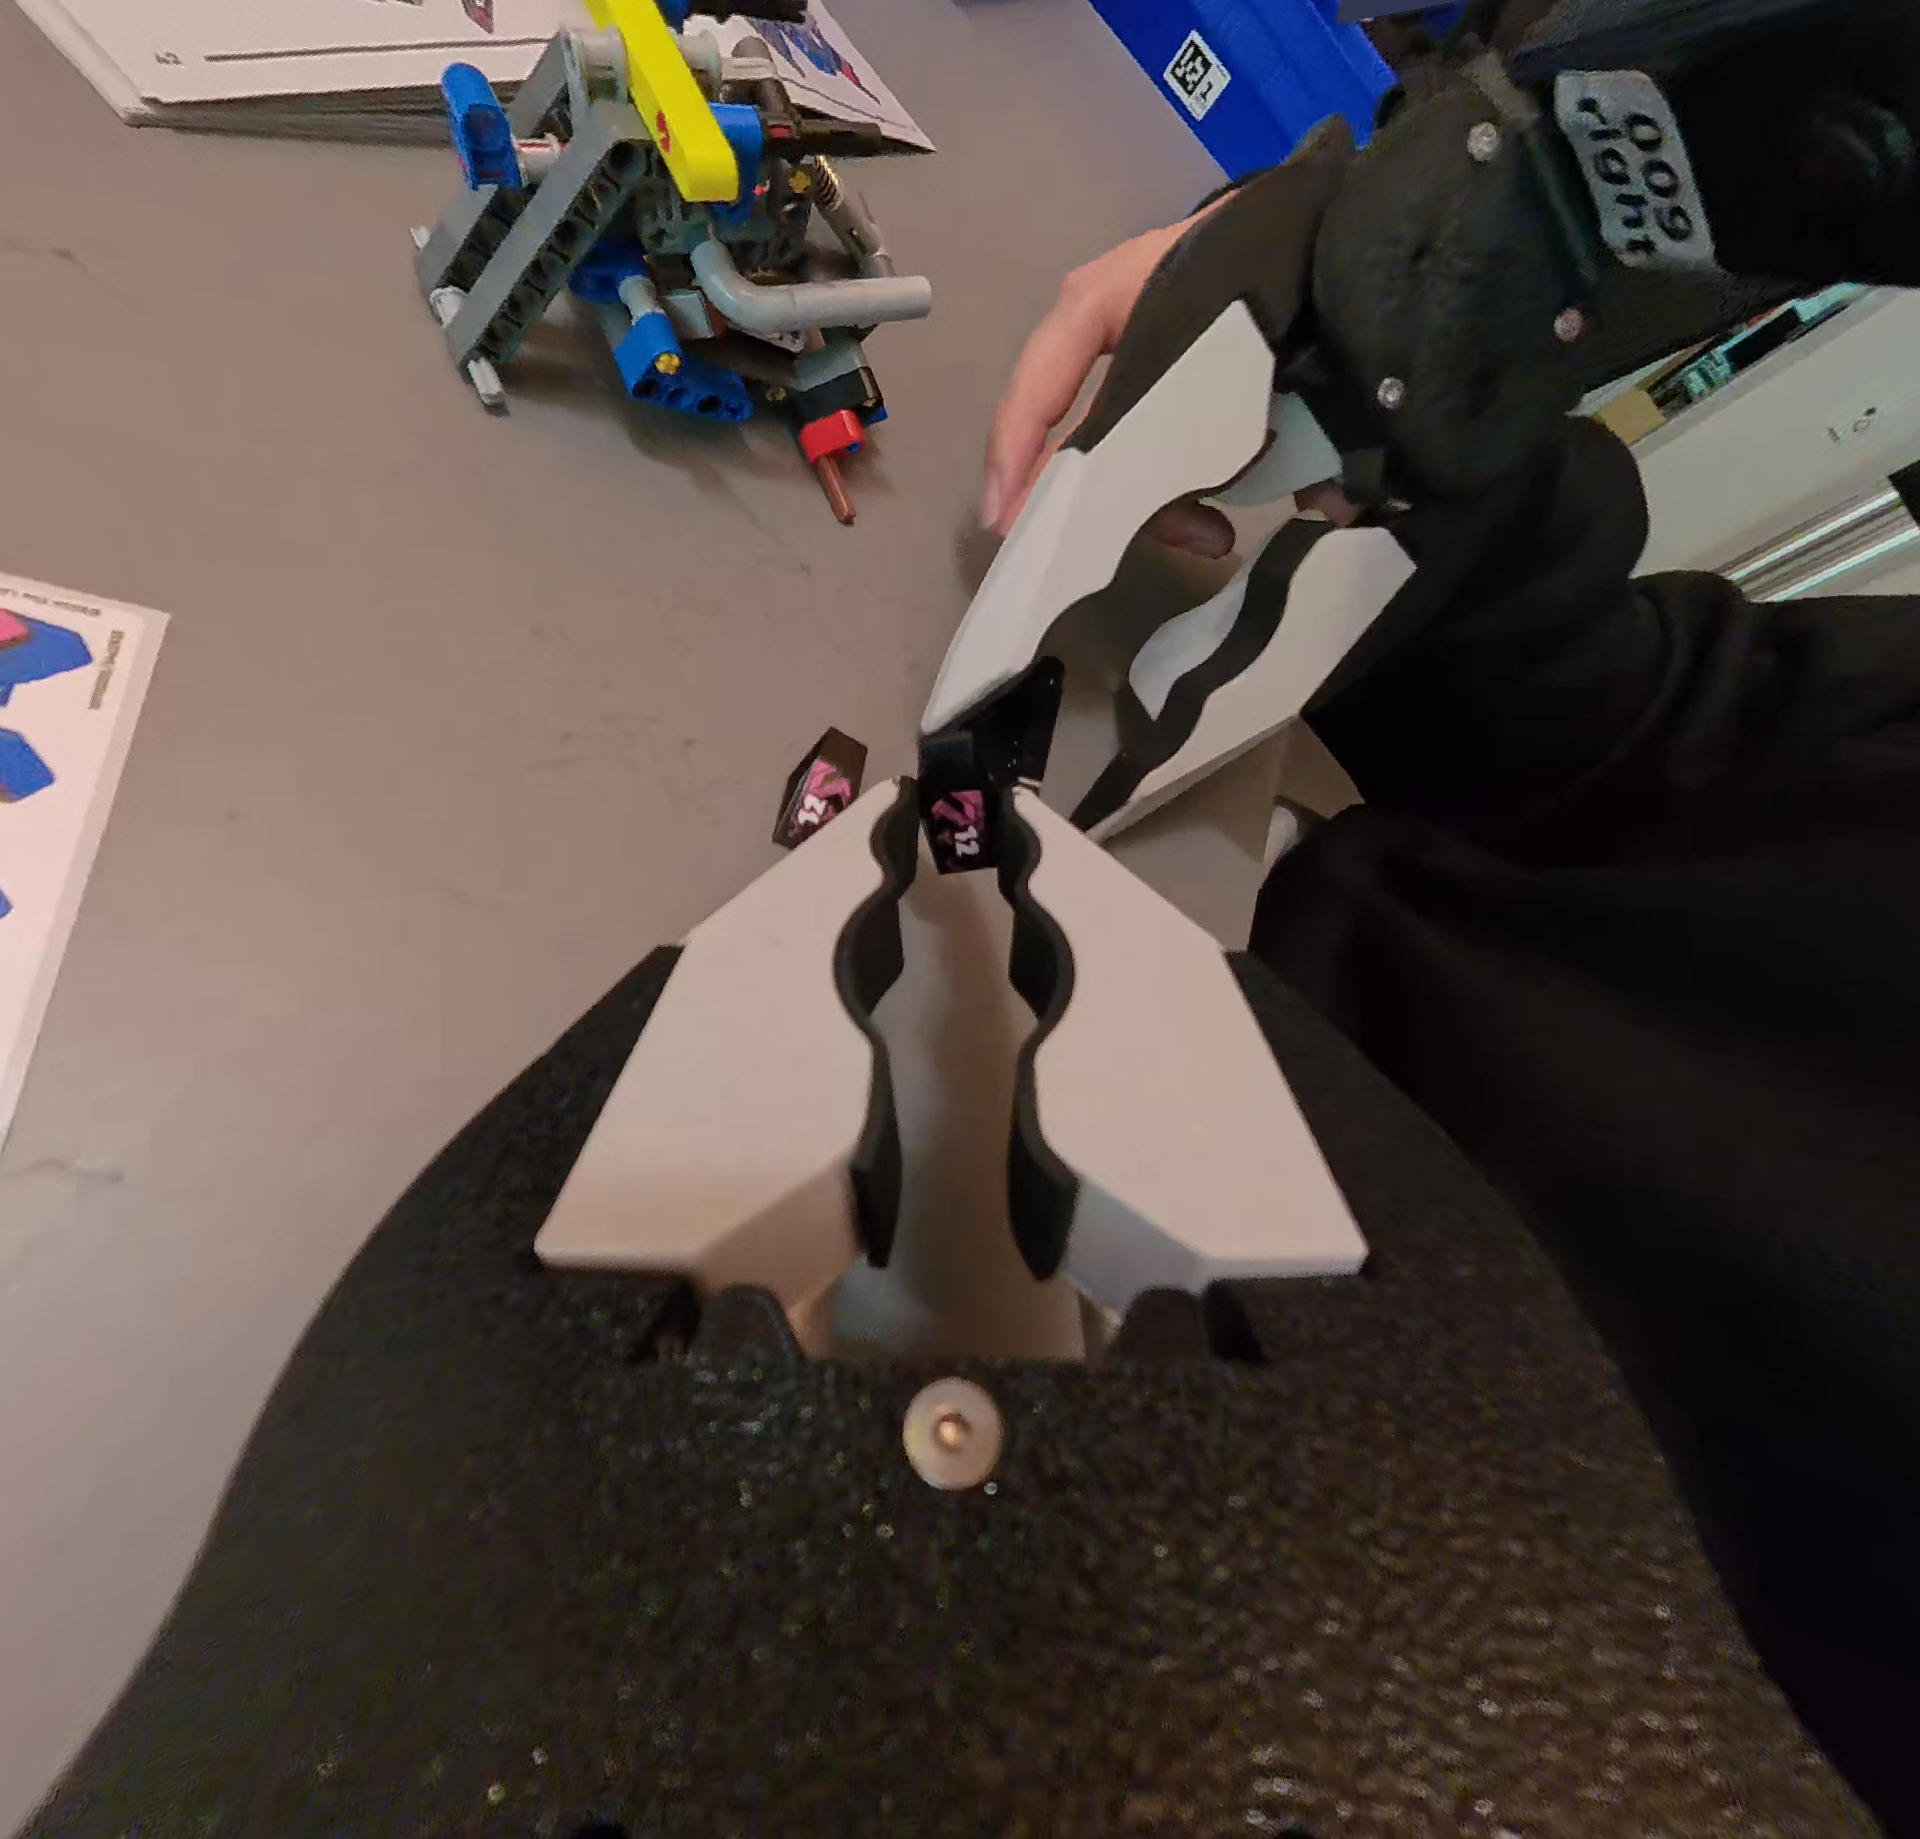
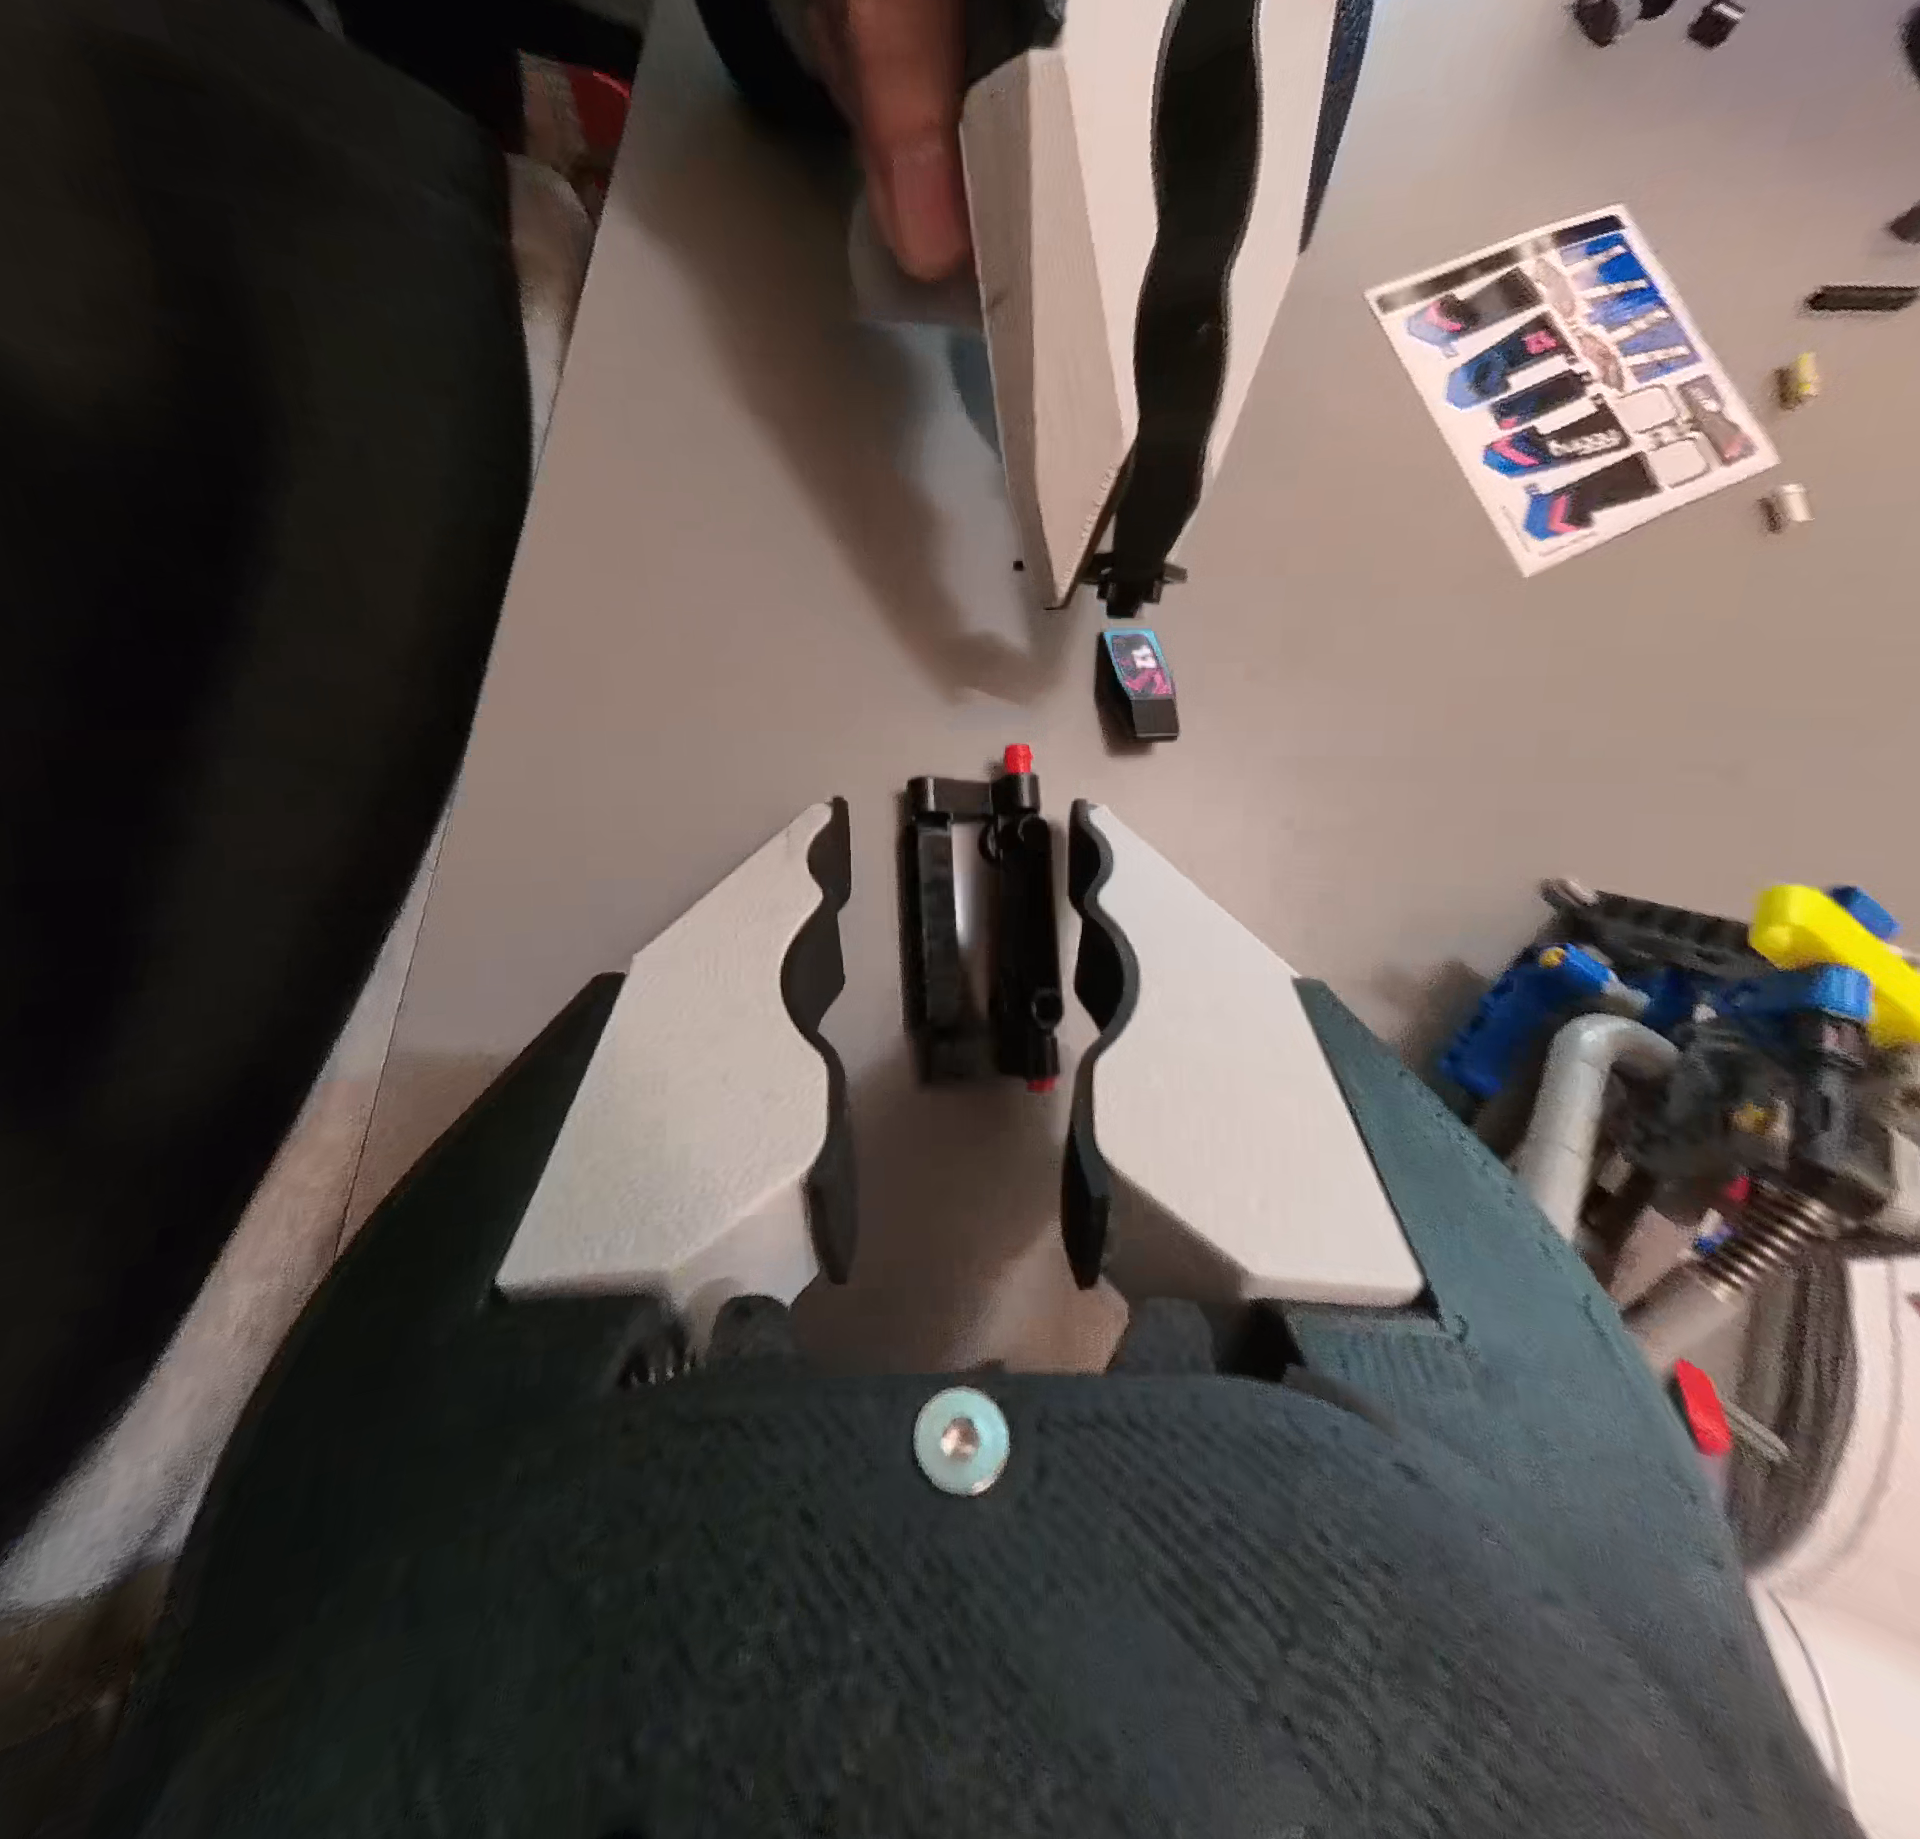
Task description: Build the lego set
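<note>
My left gripper [image 1: 961,797] is shut on a small black sloped brick with a pink sticker [image 1: 961,825] and holds it at its fingertips just above the grey table [image 1: 468,750]. A second black brick with a pink sticker [image 1: 821,790] lies on the table just left of it and also shows in the right wrist view [image 2: 1138,683]. My right gripper [image 2: 961,810] is open. A black beam assembly with a red pin [image 2: 977,942] lies on the table between its pads, with a gap on both sides. In the left wrist view this assembly [image 1: 1013,724] sits right beyond my left fingertips.
A partly built blue, grey and yellow brick model [image 1: 665,231] stands farther back. An instruction booklet [image 1: 312,23] and a blue bin [image 1: 1195,23] lie behind it. A sticker sheet [image 2: 1569,387] and small loose parts [image 2: 1652,2] lie on the table. A person's hand [image 1: 1060,376] grips the right gripper. About 4 centimetres separates my left fingertips from my right.
</note>
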Motion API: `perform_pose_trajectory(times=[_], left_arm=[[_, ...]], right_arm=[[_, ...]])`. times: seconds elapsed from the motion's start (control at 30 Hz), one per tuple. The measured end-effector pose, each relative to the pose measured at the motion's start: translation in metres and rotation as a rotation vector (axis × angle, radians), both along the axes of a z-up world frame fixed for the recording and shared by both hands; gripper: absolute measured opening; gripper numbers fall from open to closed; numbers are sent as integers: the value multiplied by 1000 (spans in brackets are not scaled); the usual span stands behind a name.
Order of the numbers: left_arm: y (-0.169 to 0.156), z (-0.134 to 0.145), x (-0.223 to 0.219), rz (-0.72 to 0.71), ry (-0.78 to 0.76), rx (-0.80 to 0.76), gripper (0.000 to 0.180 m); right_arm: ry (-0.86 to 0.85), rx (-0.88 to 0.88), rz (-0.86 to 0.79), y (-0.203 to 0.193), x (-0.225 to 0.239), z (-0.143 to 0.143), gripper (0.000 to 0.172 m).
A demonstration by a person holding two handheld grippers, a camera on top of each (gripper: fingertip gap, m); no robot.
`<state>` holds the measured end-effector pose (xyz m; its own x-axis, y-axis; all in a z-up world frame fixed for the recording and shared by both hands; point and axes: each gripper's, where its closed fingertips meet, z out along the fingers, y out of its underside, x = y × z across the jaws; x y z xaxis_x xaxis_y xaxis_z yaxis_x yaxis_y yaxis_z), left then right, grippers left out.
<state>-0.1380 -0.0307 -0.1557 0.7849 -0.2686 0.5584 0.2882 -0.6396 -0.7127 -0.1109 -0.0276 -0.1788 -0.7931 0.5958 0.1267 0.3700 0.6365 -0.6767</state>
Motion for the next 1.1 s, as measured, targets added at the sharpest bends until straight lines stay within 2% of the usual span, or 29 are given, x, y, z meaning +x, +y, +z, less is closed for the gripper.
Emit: perform_pose_trajectory(times=[0.13,0.2,0.4,0.63,0.8,1.0,1.1], left_arm=[[-1,0,3,-20,-2,-4,12],[-1,-2,4,-29,8,-8,12],[0,-2,7,-50,9,-9,12],[2,-2,10,-67,7,-12,12],[2,-2,10,-67,4,-13,12],[2,-4,11,-68,4,-25,12],[1,-5,11,-69,0,-34,12]], right_arm=[[-86,-93,-2,-1,0,-3,30],[-67,-104,-4,0,-2,-2,26],[16,-98,18,0,-2,-1,29],[-5,-89,96,1,0,0,33],[-53,-81,207,-6,5,1,25],[-105,-50,221,-7,3,-2,23],[-64,-34,195,-6,-2,-2,23]])
